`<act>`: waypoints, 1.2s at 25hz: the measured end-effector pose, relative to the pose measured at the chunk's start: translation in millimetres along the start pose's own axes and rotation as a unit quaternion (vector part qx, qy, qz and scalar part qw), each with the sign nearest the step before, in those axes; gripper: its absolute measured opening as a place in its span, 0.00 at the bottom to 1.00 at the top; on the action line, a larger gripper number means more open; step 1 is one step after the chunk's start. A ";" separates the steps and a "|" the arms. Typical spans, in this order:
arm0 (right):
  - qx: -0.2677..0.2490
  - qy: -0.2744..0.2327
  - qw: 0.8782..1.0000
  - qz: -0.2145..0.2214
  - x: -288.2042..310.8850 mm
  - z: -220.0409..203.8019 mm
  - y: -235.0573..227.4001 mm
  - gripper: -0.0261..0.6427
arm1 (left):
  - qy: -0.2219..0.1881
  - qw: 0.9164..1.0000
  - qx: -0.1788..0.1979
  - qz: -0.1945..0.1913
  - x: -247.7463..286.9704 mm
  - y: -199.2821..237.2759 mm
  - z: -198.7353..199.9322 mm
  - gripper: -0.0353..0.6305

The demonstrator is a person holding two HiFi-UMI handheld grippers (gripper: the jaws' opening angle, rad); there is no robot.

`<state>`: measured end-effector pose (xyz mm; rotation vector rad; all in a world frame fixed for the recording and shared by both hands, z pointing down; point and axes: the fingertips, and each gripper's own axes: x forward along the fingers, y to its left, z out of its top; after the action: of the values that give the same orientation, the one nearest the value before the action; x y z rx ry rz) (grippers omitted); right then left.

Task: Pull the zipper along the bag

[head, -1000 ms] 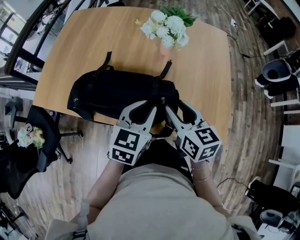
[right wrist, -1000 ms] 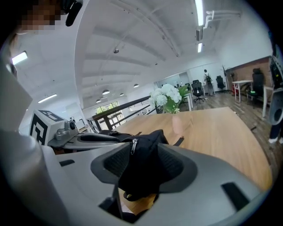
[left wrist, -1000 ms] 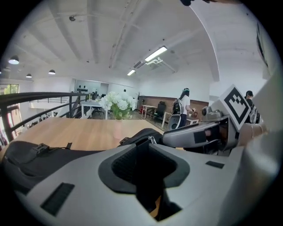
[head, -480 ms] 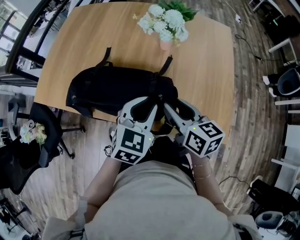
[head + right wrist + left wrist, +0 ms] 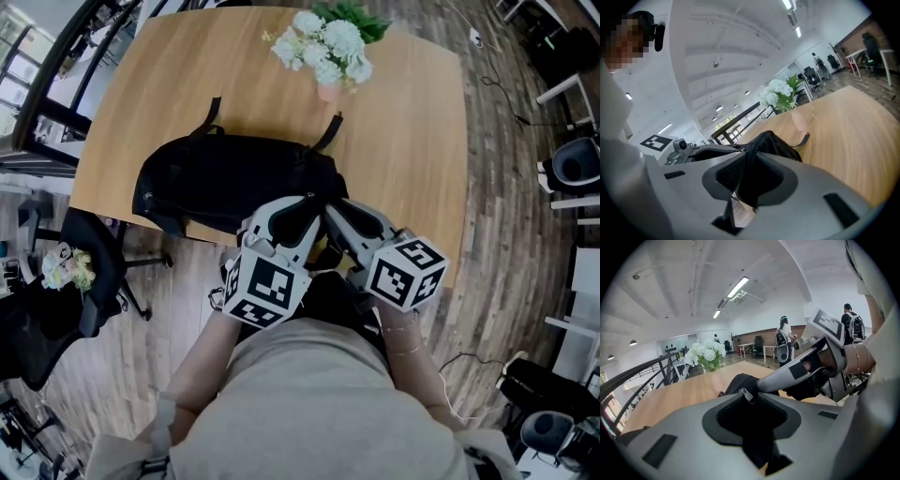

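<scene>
A black bag (image 5: 234, 178) lies along the near edge of the wooden table (image 5: 403, 141). Both grippers meet at its near right corner. My left gripper (image 5: 298, 208) is shut on a fold of the bag's black fabric (image 5: 750, 420). The metal zipper pull (image 5: 746, 395) sticks up just beyond its jaw tips. My right gripper (image 5: 330, 211) comes in from the right, and one of its fingers (image 5: 787, 376) reaches close beside the pull. Its jaws are closing, and black bag fabric (image 5: 749, 173) is pinched between them. The rest of the bag (image 5: 776, 143) bulges just beyond.
A vase of white flowers (image 5: 328, 52) stands at the table's far side, behind the bag. Two bag straps (image 5: 214, 117) point toward the far edge. A black office chair (image 5: 56, 291) stands on the floor to the left. People (image 5: 783, 338) stand in the background.
Both grippers have shifted slightly left and further onto the bag's corner. The right gripper's jaws have drawn together on the fabric. The left grip is unchanged.
</scene>
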<state>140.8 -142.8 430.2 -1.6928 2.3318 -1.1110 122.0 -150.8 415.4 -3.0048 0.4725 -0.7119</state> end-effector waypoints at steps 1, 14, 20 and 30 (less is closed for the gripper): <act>0.001 0.000 1.000 0.000 0.0 0.0 0.4 0.15 | 0.001 1.000 0.004 -0.002 0.3 -0.5 -0.5 0.19; 0.006 -0.003 1.000 -0.004 1.0 0.4 0.6 0.15 | 0.003 1.000 -0.014 -0.015 13.9 2.1 -9.8 0.18; -0.007 0.003 1.000 -0.003 0.1 -1.4 -1.7 0.15 | -0.008 0.997 -0.048 -0.056 12.2 2.5 -9.3 0.14; -0.011 0.004 1.000 -0.005 -2.4 -1.9 -2.1 0.15 | -0.013 0.981 -0.143 -0.128 7.6 3.6 -9.7 0.14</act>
<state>142.6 -140.1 432.0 -1.7116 2.3523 -1.0979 123.2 -156.0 427.0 -3.3840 0.2026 -0.6654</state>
